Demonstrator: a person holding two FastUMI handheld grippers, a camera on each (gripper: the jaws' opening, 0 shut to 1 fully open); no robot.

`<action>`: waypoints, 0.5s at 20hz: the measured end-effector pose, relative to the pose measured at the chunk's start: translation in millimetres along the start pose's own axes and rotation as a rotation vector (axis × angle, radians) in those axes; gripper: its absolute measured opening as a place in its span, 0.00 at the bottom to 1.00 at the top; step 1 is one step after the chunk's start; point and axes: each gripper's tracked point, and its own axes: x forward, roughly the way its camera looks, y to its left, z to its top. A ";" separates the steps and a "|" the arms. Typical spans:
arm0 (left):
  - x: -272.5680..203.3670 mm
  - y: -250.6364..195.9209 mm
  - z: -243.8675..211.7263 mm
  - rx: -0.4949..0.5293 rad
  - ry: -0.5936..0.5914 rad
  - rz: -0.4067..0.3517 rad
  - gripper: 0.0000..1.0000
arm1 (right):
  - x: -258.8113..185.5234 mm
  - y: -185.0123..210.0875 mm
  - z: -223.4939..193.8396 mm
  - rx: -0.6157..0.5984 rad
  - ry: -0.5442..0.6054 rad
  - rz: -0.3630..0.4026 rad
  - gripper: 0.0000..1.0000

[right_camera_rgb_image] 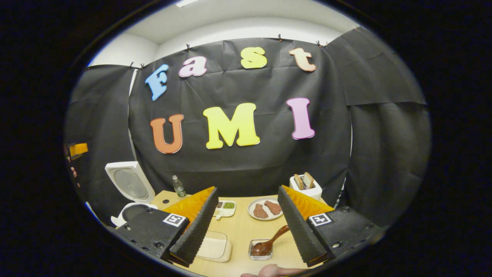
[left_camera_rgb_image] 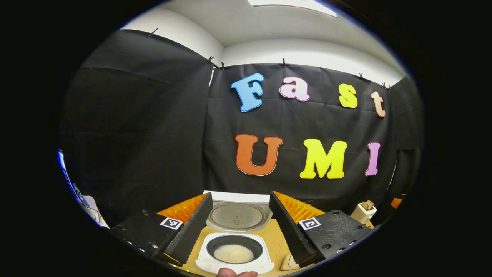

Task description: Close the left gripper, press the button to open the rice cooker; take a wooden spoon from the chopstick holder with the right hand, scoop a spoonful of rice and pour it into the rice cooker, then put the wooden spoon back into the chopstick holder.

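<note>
While the rice cooker stands open on the wooden table, its lid tipped back upright against the black booth wall, the left gripper hangs above it with its 2 fingers spread wide, holding nothing. Between those fingers the dark inner pot shows a pale mound of rice at its bottom. A bit of a hand shows at the lower edge of the left gripper view, and the chopstick holder stands off to the right, with wooden ends poking out of it.

In the right gripper view, the right gripper is likewise spread apart and empty. Between its fingers lies a small clear dish, and the wooden spoon rests with its bowl in that dish and its handle slanting up to the right, apart from both fingers. Beyond it sits a white plate with 2 brownish pieces on it, and a small tray with something green lies just beside the plate on the left. A pale flat container lies near the left finger. The white chopstick holder stands at the table's far right with 2 wooden ends sticking up. A small bottle stands at the far left, near the open rice cooker.
</note>
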 end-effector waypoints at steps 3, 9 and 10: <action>39.1 0.3 2.6 -0.041 0.008 -0.022 0.94 | -12.1 -5.2 1.1 -0.006 0.005 -0.033 1.00; 123.5 12.6 -38.0 -0.048 0.124 0.002 0.94 | -54.3 -26.8 -11.3 0.021 0.018 -0.136 0.99; 135.9 14.0 -48.2 -0.041 0.151 0.009 0.94 | -63.1 -32.9 -16.7 0.022 0.026 -0.158 0.99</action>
